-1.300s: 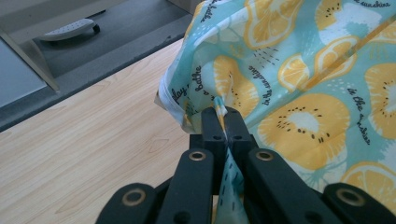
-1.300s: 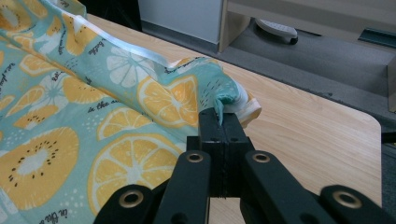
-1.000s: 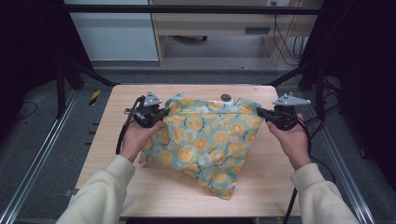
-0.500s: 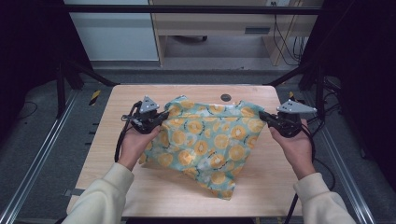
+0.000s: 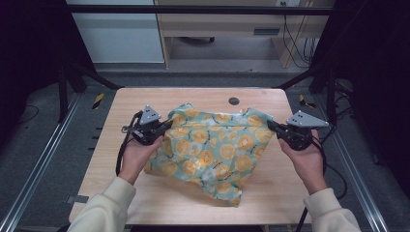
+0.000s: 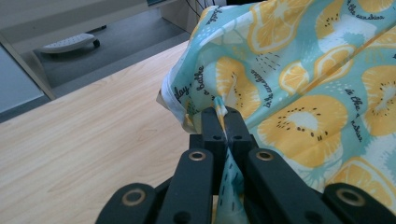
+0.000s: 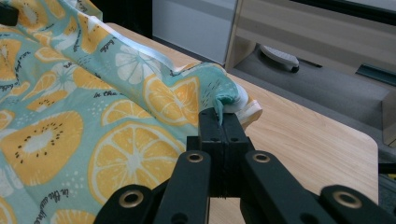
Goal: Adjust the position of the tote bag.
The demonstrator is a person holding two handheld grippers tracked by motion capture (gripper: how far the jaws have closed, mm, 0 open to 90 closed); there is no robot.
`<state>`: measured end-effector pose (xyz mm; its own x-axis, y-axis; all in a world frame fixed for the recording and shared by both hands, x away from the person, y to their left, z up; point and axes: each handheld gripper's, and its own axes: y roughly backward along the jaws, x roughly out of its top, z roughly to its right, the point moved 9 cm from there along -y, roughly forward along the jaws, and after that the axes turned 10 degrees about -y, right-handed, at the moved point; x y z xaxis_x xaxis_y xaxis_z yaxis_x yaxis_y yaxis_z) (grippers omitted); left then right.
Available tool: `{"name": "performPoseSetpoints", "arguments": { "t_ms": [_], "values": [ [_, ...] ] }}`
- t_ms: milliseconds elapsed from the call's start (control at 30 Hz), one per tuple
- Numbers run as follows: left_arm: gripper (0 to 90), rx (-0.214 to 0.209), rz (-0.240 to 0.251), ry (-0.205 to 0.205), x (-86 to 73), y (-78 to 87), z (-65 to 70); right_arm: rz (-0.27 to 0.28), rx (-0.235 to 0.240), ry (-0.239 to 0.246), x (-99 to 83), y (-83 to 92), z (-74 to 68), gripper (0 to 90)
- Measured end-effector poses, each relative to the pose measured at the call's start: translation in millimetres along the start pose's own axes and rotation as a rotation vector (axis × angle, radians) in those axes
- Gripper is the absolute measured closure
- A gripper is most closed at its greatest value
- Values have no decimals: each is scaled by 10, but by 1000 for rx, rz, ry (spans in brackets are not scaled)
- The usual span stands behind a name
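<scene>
Both hands have drawn outward since the earlier high-view frames, and the teal cotton cloth printed with orange citrus slices (image 5: 212, 150) now hangs wider and tauter between them, its far edge lifted off the light wooden table (image 5: 121, 193) and running from 9 o'clock to 3 o'clock. At the 9 o'clock side, the left gripper (image 5: 167, 124) has its jaws pressed together on a pinch of the cloth's corner hem; the left gripper view shows the fabric (image 6: 303, 93) squeezed between the pads. Across the centre, the cloth's body still sags, with a loose point trailing toward 6 o'clock and resting on the table. A small dark round hole (image 5: 234, 101) sits in the tabletop at 12 o'clock, just beyond the raised edge. At the 3 o'clock side, the right gripper (image 5: 270, 125) is likewise clamped on the opposite corner, where the right gripper view shows a bunched fold with white hem (image 7: 116, 130). Judged from this, the spreading step is under way; the near portion remains crumpled and needs further tension or a lay-down to flatten.
</scene>
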<state>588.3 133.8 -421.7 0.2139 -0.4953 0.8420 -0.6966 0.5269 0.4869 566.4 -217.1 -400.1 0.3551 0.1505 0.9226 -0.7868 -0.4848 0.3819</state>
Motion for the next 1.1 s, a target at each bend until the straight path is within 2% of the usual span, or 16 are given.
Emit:
{"name": "performPoseSetpoints", "arguments": {
  "t_ms": [233, 333, 600, 1100],
  "values": [
    [900, 18, 7, -11, -35, 104, 9, 35, 3, 2, 8, 35, -76, 900],
    [900, 16, 16, 0, -51, 150, 11, 36, 9, 6, -26, 43, -124, 900],
    [900, 18, 10, -12, -51, 152, 10, 27, 11, 17, -118, 43, -154, 900],
    [900, -8, 48, -25, -120, 301, 200, 53, 24, -4, -286, 195, -190, 900]
  ]
}}
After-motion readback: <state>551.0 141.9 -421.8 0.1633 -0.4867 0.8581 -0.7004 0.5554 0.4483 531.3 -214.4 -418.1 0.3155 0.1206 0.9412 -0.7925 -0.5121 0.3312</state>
